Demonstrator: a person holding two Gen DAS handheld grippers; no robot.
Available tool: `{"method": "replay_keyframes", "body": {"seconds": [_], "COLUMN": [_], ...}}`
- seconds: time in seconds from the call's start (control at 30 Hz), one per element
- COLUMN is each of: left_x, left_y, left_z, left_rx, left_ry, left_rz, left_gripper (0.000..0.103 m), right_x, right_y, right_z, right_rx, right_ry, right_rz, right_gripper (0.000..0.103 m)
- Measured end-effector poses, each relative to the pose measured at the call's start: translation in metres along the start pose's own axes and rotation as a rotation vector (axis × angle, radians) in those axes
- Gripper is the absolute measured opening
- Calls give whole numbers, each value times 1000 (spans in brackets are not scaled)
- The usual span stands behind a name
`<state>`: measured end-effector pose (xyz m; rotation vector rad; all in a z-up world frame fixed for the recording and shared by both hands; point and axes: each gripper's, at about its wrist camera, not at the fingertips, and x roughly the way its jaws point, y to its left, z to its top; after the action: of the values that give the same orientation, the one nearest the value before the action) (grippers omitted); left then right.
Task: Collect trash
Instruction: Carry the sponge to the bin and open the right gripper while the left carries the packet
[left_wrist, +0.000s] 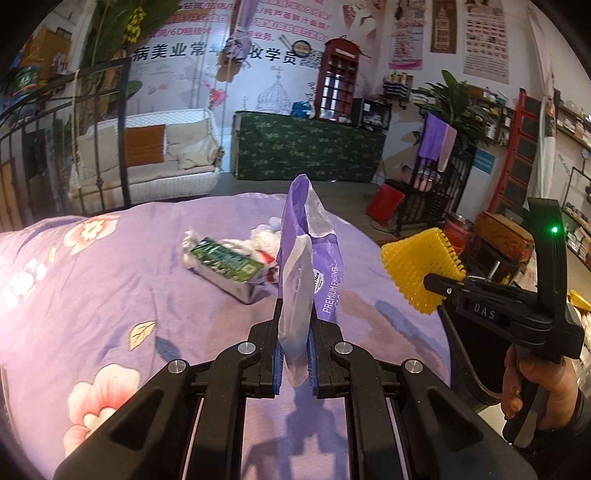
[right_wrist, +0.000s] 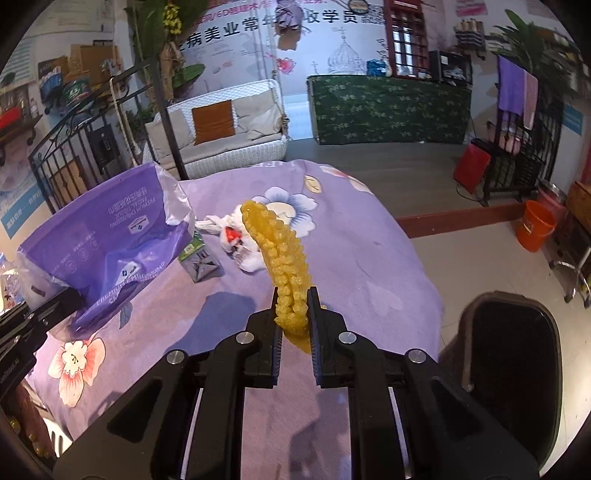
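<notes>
My left gripper (left_wrist: 294, 314) is shut on an empty purple tissue wrapper (left_wrist: 308, 254) and holds it upright above the bed; the wrapper also shows at the left of the right wrist view (right_wrist: 110, 236). My right gripper (right_wrist: 293, 308) is shut on a yellow foam fruit net (right_wrist: 277, 243), held above the bed; the net shows at the right of the left wrist view (left_wrist: 417, 269). A green drink carton (left_wrist: 225, 264) and a crumpled white plastic bag (right_wrist: 240, 240) lie on the bed beyond both grippers.
The bed has a purple floral cover (left_wrist: 110, 280). A dark open trash bin (right_wrist: 513, 365) stands on the floor at the bed's right side. An orange bucket (right_wrist: 533, 225), a red bag (right_wrist: 471, 168) and a black rack (right_wrist: 517, 155) stand farther right.
</notes>
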<state>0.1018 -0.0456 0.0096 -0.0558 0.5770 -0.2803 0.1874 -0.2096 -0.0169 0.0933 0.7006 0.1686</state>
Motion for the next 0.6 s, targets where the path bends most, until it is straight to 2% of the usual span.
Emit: {"method": "replay_keyframes", "body": {"seconds": [0.33,0.6], "left_x": [24,46], "left_y": [-53,-100], "left_z": [1,-3], "left_rx": [94,168], "left_ry": [23,56], "left_rz": [-158,-263], "left_gripper": [10,10], "right_x": [-36,-48], "right_y": [-69,-126], "right_z": [-30,-55], "right_rx": [168,322], "right_ry": [-16,12], "right_rz": [-93,-222], "right_gripper": [14,14]}}
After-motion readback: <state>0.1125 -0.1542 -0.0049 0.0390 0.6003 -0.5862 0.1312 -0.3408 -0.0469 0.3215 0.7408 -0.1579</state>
